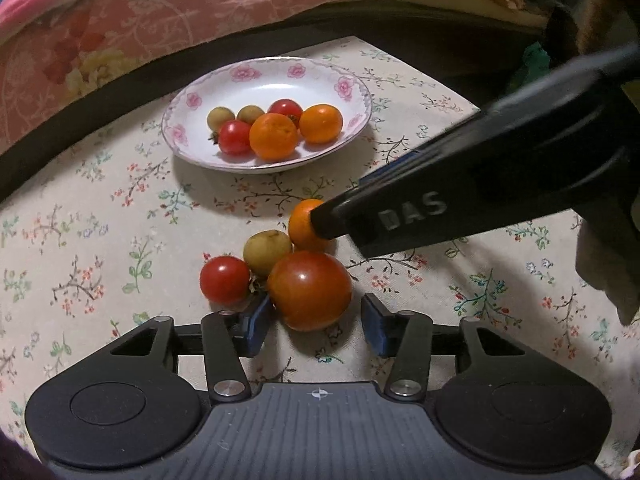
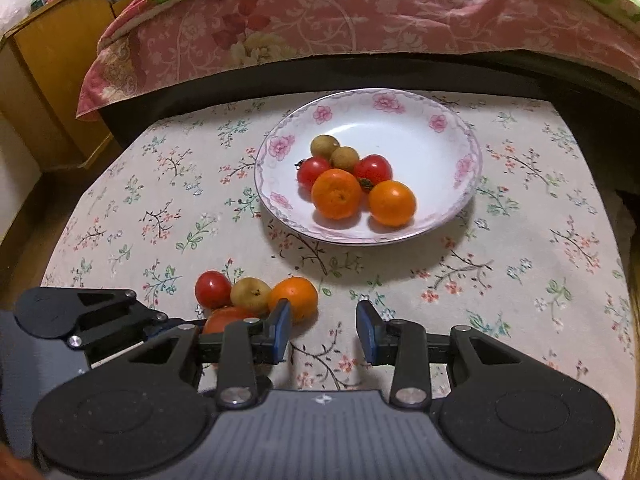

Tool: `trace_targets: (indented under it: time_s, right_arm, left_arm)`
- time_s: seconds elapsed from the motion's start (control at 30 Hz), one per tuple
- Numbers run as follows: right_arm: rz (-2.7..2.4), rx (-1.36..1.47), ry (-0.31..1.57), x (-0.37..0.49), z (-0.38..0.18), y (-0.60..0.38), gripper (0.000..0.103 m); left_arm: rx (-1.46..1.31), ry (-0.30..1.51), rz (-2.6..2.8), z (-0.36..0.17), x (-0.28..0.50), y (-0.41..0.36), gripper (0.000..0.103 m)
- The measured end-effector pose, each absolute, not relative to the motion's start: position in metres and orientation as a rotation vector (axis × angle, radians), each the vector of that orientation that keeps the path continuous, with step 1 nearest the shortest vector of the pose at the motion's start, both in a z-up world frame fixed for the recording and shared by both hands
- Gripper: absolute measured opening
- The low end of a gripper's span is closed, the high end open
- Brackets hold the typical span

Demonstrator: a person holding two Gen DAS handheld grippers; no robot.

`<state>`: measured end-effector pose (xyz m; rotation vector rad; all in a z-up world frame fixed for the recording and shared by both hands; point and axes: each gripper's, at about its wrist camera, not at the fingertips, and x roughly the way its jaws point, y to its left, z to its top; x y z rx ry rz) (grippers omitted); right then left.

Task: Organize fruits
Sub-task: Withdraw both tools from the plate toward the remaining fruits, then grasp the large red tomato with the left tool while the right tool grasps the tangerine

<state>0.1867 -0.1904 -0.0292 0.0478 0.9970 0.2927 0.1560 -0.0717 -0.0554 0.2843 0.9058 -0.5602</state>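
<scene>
A white plate with pink flowers (image 1: 192,100) (image 2: 460,168) holds two oranges, two red tomatoes and two small brown fruits. On the cloth lie a large tomato (image 1: 310,290) (image 2: 224,318), a small tomato (image 1: 224,280) (image 2: 212,289), a brown fruit (image 1: 267,252) (image 2: 251,295) and an orange (image 1: 305,226) (image 2: 294,298). My left gripper (image 1: 316,322) is open with the large tomato between its fingertips. My right gripper (image 2: 323,330) is open; its left finger (image 2: 282,326) sits beside the orange. In the left wrist view the right gripper's tip (image 1: 332,220) touches the orange.
The floral tablecloth (image 2: 520,280) covers a small table. A bed with a pink quilt (image 2: 360,12) runs along the far edge. A yellow wooden cabinet (image 2: 48,80) stands at the far left. The left gripper's body (image 2: 80,316) sits left of my right gripper.
</scene>
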Motion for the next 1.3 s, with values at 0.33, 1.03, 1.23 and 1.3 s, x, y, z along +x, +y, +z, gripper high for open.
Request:
trace_targets:
  time_s: [0.33, 1.03, 1.23, 1.3]
  right_arm:
    - [0.376, 0.025, 0.972, 0.196, -0.037, -0.183, 0.041]
    - [0.398, 0.035, 0.999, 0.204, -0.047, -0.181, 0.029]
    - [0.358, 0.036, 1.012, 0.196, -0.039, -0.195, 0.029]
    - [0.339, 0.034, 1.022, 0.192, -0.040, -0.202, 0.029]
  left_arm:
    - [0.274, 0.896, -0.554, -0.055, 0.157, -0.067, 0.049]
    - [0.248, 0.886, -0.571, -0.054, 0.154, -0.066, 0.050]
    - [0.265, 0.879, -0.570, -0.053, 0.152, -0.068, 0.050]
    - [0.281, 0.879, -0.566, -0.055, 0.153, -0.071, 0.052]
